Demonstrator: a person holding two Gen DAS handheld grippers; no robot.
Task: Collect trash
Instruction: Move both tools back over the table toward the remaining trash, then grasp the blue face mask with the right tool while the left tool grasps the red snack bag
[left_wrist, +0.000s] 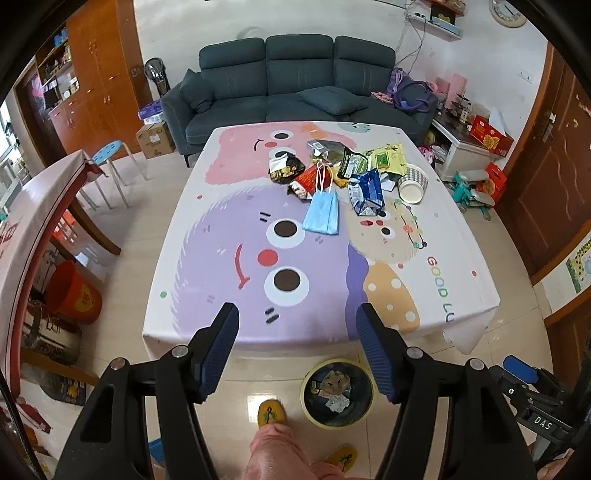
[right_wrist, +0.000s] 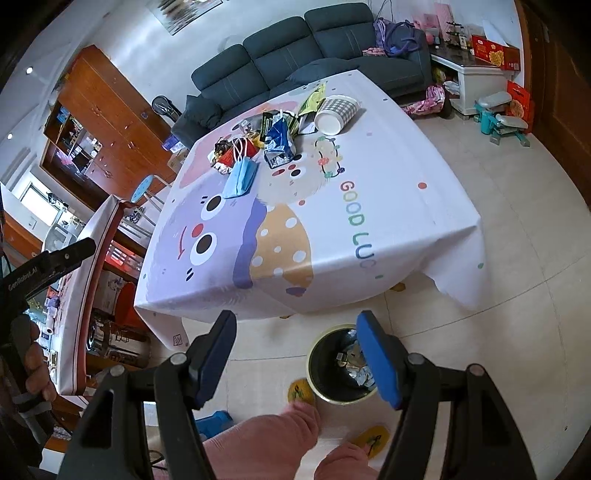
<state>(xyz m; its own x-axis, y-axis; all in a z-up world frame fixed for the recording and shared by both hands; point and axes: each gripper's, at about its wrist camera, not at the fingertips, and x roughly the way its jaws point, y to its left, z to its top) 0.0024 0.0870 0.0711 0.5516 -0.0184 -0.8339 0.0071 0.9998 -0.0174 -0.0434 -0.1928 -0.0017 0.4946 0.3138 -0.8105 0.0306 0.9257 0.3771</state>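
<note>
A pile of trash lies on the far half of the table (left_wrist: 207, 280) with the cartoon cloth: a blue face mask (left_wrist: 321, 213), a red snack wrapper (left_wrist: 308, 181), a blue wrapper (left_wrist: 366, 192), a yellow-green packet (left_wrist: 388, 158) and a tipped paper cup (left_wrist: 412, 184). On the floor at the table's near edge stands a round bin (left_wrist: 338, 393) holding crumpled scraps. My left gripper (left_wrist: 298, 314) hovers open above the near table edge, nothing between its pads. My right gripper (right_wrist: 295, 321) is open and empty too, above the floor beside the bin (right_wrist: 332, 373); the mask (right_wrist: 241, 177) and cup (right_wrist: 338, 112) lie far ahead.
The person's legs in pink trousers (left_wrist: 273, 450) and yellow slippers (left_wrist: 271, 413) stand by the bin. A second covered table (left_wrist: 33, 221), a blue stool (left_wrist: 107, 153) and a red bucket (left_wrist: 74, 291) are at the left. A dark sofa (left_wrist: 295, 85) is behind the table.
</note>
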